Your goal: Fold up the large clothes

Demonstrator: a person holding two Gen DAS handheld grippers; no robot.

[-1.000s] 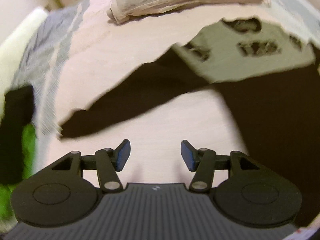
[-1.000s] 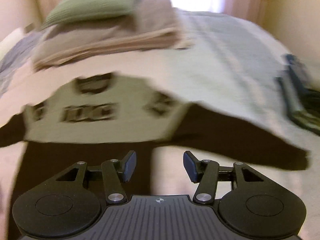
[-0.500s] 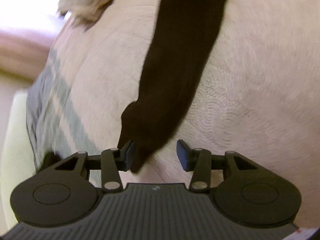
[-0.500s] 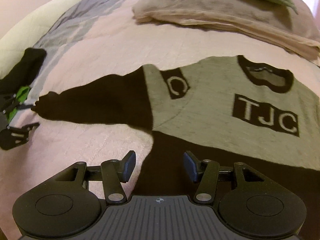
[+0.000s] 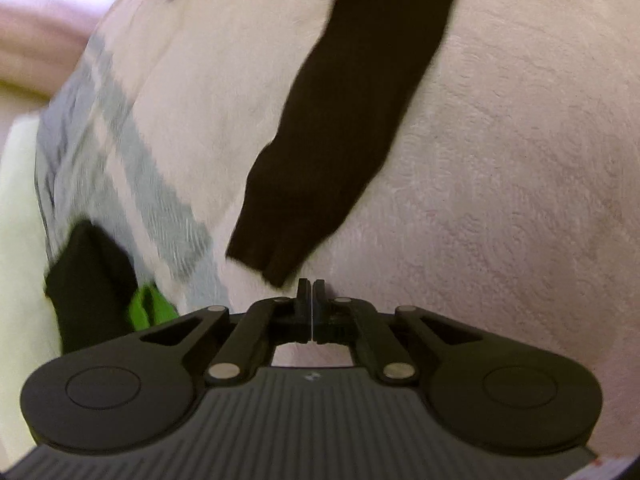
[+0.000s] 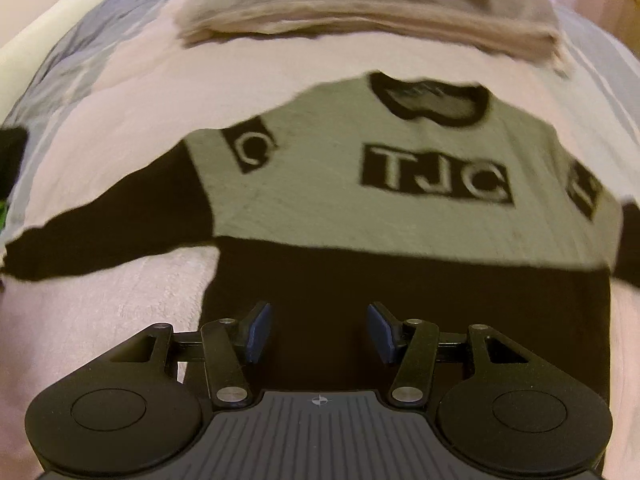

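- Right now the sweater (image 6: 400,208) lies spread flat, front up, on the pink blanket (image 6: 132,120) of the bed, grey chest panel with "TJC" facing up and black sleeves stretched out to either side.
- Left tool (image 5: 311,296): jaws pressed together, sitting just at the near end of the left sleeve cuff (image 5: 276,240). From this angle I cannot tell whether any fabric is caught between them; the cuff edge looks just beside the tips rather than in them.
- Right tool (image 6: 318,330): jaws wide apart, hovering over the black hem area at the near side of the sweater, holding nothing.
- Step in hand, as I read it: take the left sleeve and fold it in across the body.
- To do it well: make sure the cuff is truly pinched, both layers, before lifting; if it missed, reopen and go in lower along the blanket.
- Carry the sleeve low and straight toward the chest panel so it lands flat, no twist.
- Right tool could pin the hem so the body does not drag.
- A folded beige pile (image 6: 360,20) sits at the far side, well clear.
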